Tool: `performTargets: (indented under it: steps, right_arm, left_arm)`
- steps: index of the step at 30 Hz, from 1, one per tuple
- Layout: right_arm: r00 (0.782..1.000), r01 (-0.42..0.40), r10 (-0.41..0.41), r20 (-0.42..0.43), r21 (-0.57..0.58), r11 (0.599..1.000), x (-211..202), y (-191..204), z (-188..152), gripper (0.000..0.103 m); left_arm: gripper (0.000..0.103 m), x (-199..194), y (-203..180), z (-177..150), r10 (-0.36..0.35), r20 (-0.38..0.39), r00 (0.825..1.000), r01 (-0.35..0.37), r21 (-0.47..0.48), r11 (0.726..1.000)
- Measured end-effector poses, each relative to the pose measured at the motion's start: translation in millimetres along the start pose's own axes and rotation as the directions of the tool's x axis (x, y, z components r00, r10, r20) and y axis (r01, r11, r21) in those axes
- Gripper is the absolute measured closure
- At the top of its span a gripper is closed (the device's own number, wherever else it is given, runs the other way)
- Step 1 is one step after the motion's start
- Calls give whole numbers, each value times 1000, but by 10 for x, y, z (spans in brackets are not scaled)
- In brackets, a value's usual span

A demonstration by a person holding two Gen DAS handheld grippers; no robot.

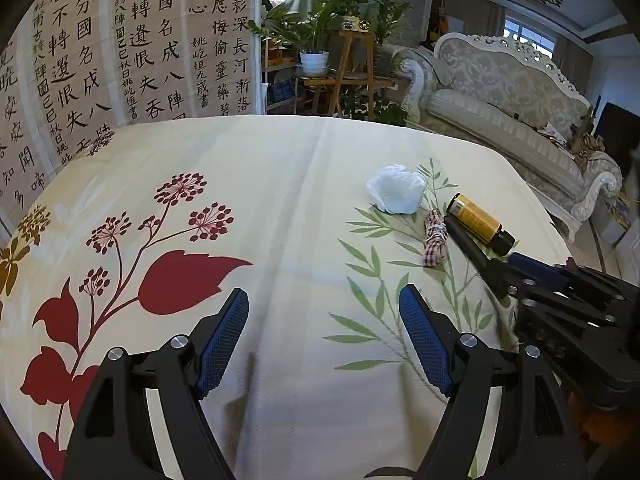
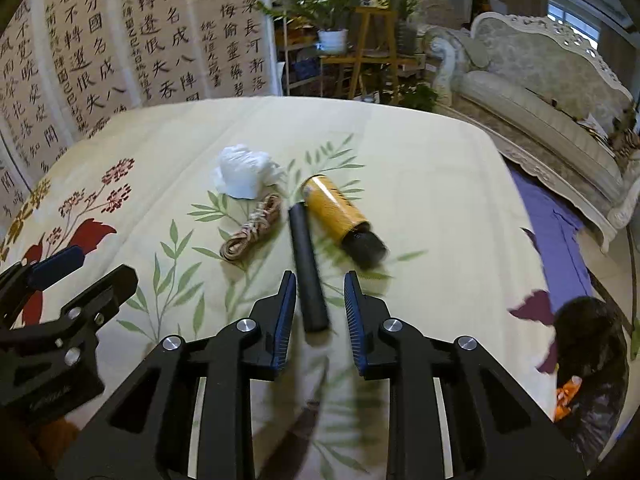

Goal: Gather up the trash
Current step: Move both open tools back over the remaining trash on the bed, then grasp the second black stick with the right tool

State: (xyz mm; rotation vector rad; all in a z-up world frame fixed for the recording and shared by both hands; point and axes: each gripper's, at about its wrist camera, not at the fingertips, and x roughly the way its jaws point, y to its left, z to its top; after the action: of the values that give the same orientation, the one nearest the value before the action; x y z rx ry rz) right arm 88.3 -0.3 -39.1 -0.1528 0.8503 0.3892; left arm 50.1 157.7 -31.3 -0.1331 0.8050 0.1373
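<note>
A black tube (image 2: 308, 268) lies between my right gripper (image 2: 320, 308)'s narrowed jaws, pads not visibly pressing it. Just ahead lie a yellow bottle (image 2: 340, 216), a string bundle (image 2: 252, 228) and a crumpled white bag (image 2: 244, 176) on the floral tablecloth (image 2: 440, 200). My left gripper (image 1: 324, 336) hangs open and empty. Beyond stand a calligraphy screen (image 1: 120, 48), potted plants (image 1: 316, 36) and a sofa (image 1: 500, 92).
</note>
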Motion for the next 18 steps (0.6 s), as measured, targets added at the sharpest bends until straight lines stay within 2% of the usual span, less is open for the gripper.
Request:
performTargets:
  steps: [6, 10, 18]
  right_arm:
    - [1000, 5, -5, -30, -19, 1000, 153, 80, 80, 78]
    - [999, 7, -8, -32, -31, 999, 134, 102, 53, 90]
    - [1000, 10, -10, -29, -21, 1000, -66, 12, -172, 90]
  left_arm:
    - [28, 21, 33, 7, -17, -8, 1000, 17, -14, 1000]
    - [28, 20, 29, 18, -24, -5, 1000, 24, -13, 1000]
    - [28, 44, -24, 10, -30, -6, 1000, 30, 1, 1000]
